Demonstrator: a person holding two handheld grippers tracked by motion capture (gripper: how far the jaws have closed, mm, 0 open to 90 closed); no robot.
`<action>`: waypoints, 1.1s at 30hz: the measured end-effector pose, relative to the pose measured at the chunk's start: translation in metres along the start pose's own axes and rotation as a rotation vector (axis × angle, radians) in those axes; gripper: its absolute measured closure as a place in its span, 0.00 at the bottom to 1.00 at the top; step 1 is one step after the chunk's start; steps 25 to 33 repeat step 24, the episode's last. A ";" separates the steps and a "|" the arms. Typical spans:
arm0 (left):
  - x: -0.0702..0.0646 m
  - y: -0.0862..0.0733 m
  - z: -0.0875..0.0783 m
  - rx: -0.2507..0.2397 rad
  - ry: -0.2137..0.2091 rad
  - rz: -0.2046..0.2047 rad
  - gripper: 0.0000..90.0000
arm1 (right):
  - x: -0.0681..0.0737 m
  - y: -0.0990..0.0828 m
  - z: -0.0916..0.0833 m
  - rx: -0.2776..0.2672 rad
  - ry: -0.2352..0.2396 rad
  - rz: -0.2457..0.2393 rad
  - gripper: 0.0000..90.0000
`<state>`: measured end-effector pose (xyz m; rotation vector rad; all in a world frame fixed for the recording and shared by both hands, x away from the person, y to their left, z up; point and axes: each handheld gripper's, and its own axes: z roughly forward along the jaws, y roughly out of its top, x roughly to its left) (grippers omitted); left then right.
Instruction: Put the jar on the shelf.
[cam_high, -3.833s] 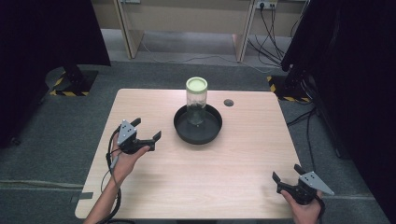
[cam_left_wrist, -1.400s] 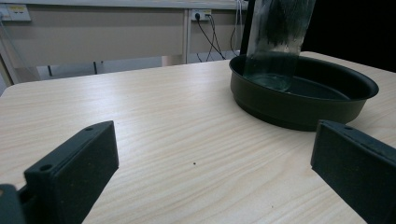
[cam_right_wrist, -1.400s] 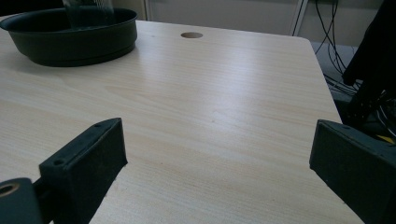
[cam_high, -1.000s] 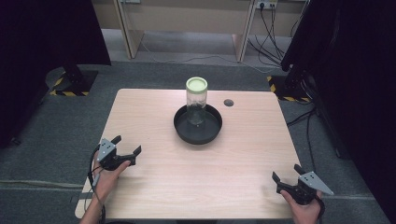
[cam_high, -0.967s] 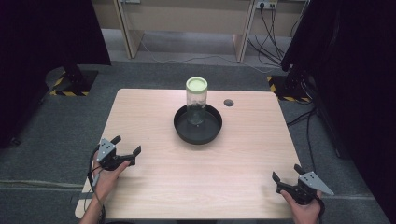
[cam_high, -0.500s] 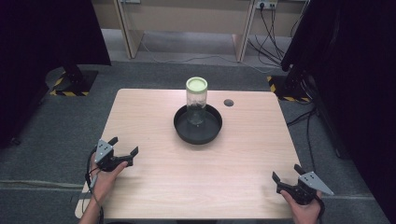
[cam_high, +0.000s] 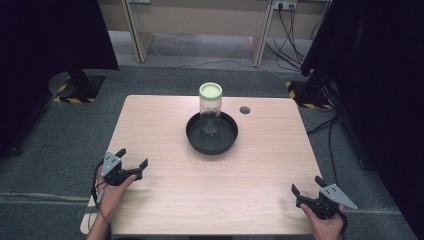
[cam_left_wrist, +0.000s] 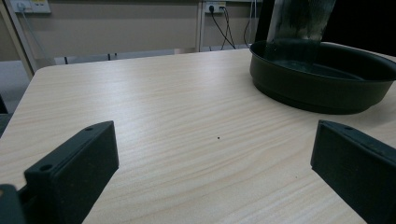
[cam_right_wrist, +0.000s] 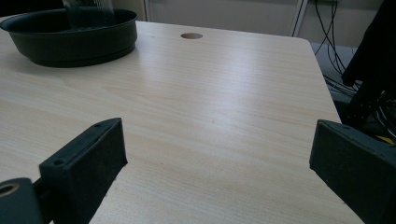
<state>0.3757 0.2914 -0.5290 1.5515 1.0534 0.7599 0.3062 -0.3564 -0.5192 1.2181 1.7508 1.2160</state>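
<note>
At the centre of the high view a jar (cam_high: 210, 107) stood upright in a black pan (cam_high: 212, 134) on the worktop (cam_high: 210, 185). The left gripper (cam_high: 126, 164) and right gripper (cam_high: 309, 189), both wide and empty, sat low, well apart from it. A good grasp would likely need a level approach, jaws straddling the glass below the lid.

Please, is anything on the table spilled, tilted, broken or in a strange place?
Nothing stands out. The jar stands upright in the black pan, lid on, and no spill shows on the table. The round hole looks like part of the tabletop. The left claw and right claw are open near the front edge, holding nothing.
</note>
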 end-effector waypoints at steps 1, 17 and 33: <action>0.000 0.000 0.000 0.000 0.000 -0.001 0.00 | 0.000 0.000 0.000 0.000 0.000 0.000 0.04; 0.001 0.000 0.000 -0.001 0.002 -0.014 0.00 | 0.000 0.000 -0.001 -0.005 0.000 0.000 0.04; 0.001 0.000 0.000 0.000 -0.001 -0.015 0.00 | 0.000 0.000 0.000 -0.004 0.003 0.005 0.04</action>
